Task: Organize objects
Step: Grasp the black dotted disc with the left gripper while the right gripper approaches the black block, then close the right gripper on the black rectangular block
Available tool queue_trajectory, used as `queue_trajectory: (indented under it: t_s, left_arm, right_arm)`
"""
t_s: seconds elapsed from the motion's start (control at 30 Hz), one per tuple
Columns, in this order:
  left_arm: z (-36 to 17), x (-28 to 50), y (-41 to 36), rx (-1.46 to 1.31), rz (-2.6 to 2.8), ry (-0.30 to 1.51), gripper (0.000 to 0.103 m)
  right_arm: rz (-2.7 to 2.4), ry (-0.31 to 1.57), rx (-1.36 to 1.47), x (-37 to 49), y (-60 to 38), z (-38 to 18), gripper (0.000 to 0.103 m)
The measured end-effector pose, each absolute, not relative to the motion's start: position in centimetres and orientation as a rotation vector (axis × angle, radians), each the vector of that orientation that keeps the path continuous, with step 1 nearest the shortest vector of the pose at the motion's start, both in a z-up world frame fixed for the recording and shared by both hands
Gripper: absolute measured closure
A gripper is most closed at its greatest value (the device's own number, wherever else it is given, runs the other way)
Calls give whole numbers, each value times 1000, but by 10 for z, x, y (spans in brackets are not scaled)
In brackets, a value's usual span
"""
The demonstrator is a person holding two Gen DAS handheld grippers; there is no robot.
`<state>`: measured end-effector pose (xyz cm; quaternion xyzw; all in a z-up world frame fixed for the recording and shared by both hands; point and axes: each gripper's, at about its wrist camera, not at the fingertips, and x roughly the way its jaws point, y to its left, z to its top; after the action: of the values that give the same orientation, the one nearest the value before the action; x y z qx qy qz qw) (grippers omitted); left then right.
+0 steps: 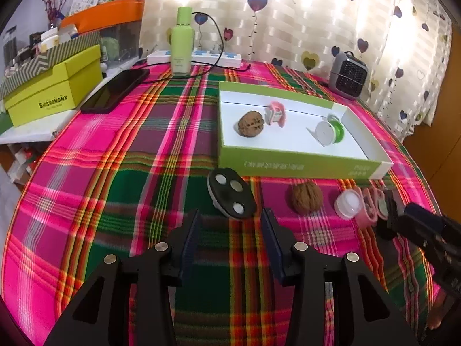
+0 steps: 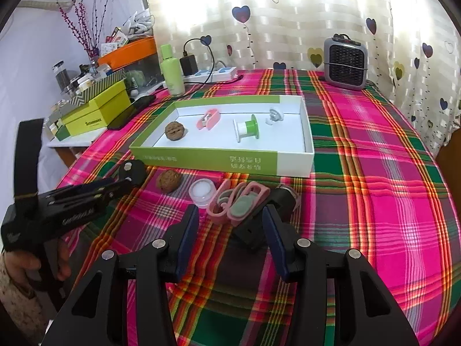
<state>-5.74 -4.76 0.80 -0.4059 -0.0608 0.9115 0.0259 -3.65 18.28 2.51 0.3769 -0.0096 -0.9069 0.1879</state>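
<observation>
Two grippers over a pink-and-green plaid tablecloth (image 1: 138, 150). Left gripper (image 1: 232, 225): fingers parted moderately, nothing between them, tips just short of a black disc with three silver dots (image 1: 231, 193). Right gripper (image 2: 230, 222): fingers parted somewhat wider, nothing clamped, straddling the near end of a black block (image 2: 259, 225), with a pair of pink clips with grey pads (image 2: 236, 203) just beyond the tips; contact with either not clear.

Along the near wall of a shallow green-and-white box (image 2: 201, 158), left to right on the cloth: black disc, loose walnut (image 2: 170, 180), small clear jar with white lid (image 2: 202, 191), pink clips, black block.

Inside the box, left to right: a second walnut (image 2: 175, 130), a pink clip (image 2: 208, 118), a green-and-white spool (image 2: 247, 128), a small whitish suction-cup-like piece (image 2: 275, 115) at the far right.

Farther off: green bottle (image 1: 181, 43) and white power strip (image 1: 196, 56) at the far edge, grey heater (image 2: 345, 60) far right, dark phone (image 1: 115, 90) and lime box (image 1: 54, 92) to the left.
</observation>
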Motion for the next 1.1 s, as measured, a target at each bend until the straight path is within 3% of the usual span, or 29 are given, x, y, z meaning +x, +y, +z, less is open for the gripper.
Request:
queue_trajectory:
  t_s: [0.6,0.67,0.73,1.1]
  left_arm:
    - [3,-87,-53,-1281,2803,-227,62]
    - [3,-87,-54,-1283,2797,-239,64]
    - [4,-87,-55,-1276,2795,-246,74]
    - [4,-87,-59,-1275,2801,-270,76]
  right_arm:
    - [-2546,-19,1061,-39,175,26,56]
    - [-2579,-30,1067,-40,180,26,56]
    - [-2601,-40,1076,-41,184,26,56]
    - [-2681,-47,1188,-51,195,15,56]
